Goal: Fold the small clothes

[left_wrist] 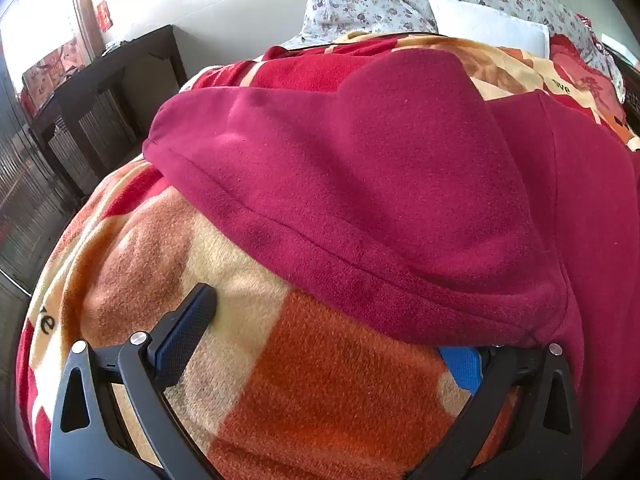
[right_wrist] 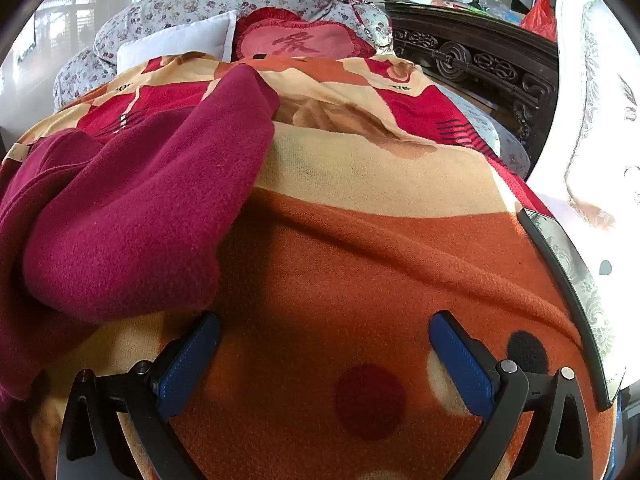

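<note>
Lying spread over a bed, a plush blanket (left_wrist: 304,380) patterned in orange, cream and red carries the one garment in play, a magenta fleece top (left_wrist: 380,200) with a stitched hem running along its near edge. In the left wrist view this garment fills the middle and right of the blanket, its hem sloping down toward the near right, and the left gripper (left_wrist: 332,328) points down at it with its jaws spread wide and nothing clamped between them. Its left finger rests over bare blanket just short of the hem, while the blue pad of the other finger (left_wrist: 464,368) is half hidden beneath the draped hem; whether cloth touches that pad cannot be told. In the right wrist view the fleece top (right_wrist: 132,216) lies bunched toward the blanket's left side, one part stretching up toward the far end. The right gripper (right_wrist: 324,340) hangs over the blanket (right_wrist: 360,264), also fully spread and holding nothing, its left finger just beside the garment's near edge. At the far end of the bed sit a floral pillow (right_wrist: 208,4), a white pillow (right_wrist: 180,40) and a red heart-shaped cushion (right_wrist: 296,40). A dark carved wooden frame (right_wrist: 480,56) runs along the bed's right side.
</note>
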Demonstrator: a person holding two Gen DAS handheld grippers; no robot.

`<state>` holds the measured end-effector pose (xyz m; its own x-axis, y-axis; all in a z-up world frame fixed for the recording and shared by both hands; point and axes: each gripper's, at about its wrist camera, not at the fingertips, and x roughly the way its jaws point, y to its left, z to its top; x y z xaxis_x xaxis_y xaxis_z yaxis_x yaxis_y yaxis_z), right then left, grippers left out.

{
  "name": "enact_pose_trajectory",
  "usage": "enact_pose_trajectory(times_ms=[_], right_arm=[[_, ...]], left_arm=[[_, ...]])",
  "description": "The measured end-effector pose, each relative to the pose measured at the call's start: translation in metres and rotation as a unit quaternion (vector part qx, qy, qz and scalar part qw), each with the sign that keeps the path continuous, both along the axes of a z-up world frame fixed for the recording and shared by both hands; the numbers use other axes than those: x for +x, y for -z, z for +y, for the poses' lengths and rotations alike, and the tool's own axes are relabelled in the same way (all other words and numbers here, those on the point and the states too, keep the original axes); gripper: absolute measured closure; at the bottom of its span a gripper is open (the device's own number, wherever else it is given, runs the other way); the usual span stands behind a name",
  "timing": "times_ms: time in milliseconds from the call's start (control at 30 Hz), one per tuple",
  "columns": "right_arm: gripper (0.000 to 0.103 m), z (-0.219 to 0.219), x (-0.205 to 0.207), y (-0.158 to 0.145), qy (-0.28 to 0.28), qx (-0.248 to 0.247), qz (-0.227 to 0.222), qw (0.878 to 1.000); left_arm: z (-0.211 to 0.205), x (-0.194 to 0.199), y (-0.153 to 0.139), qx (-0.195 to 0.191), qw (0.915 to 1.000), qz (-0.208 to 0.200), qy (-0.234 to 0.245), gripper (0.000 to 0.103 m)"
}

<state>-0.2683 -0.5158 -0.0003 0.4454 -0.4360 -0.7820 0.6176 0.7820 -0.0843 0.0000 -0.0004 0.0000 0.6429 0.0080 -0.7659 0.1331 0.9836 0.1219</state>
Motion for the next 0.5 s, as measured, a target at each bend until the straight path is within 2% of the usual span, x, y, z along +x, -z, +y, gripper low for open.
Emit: enact_pose_trajectory(times_ms=[167, 267, 367, 500], right_arm=[[0.000, 0.000, 0.000, 0.000, 0.000, 0.000, 0.000, 1.000], [0.000, 0.000, 0.000, 0.000, 0.000, 0.000, 0.000, 1.000], [0.000, 0.000, 0.000, 0.000, 0.000, 0.000, 0.000, 1.000], [0.000, 0.001, 0.001, 0.000, 0.001, -0.002, 0.002, 1.000]], left_arm=[[0.000, 0.000, 0.000, -0.001, 1.0000, 0.000, 0.000, 0.001], [0.001, -0.002, -0.003, 0.006, 0.9996, 0.025, 0.008, 0.001], [0.004, -0.004, -0.008, -0.004, 0.9989, 0.047, 0.005, 0.001], [0.007, -0.034, -0.036, -0.011, 0.9996, 0.025, 0.007, 0.001]])
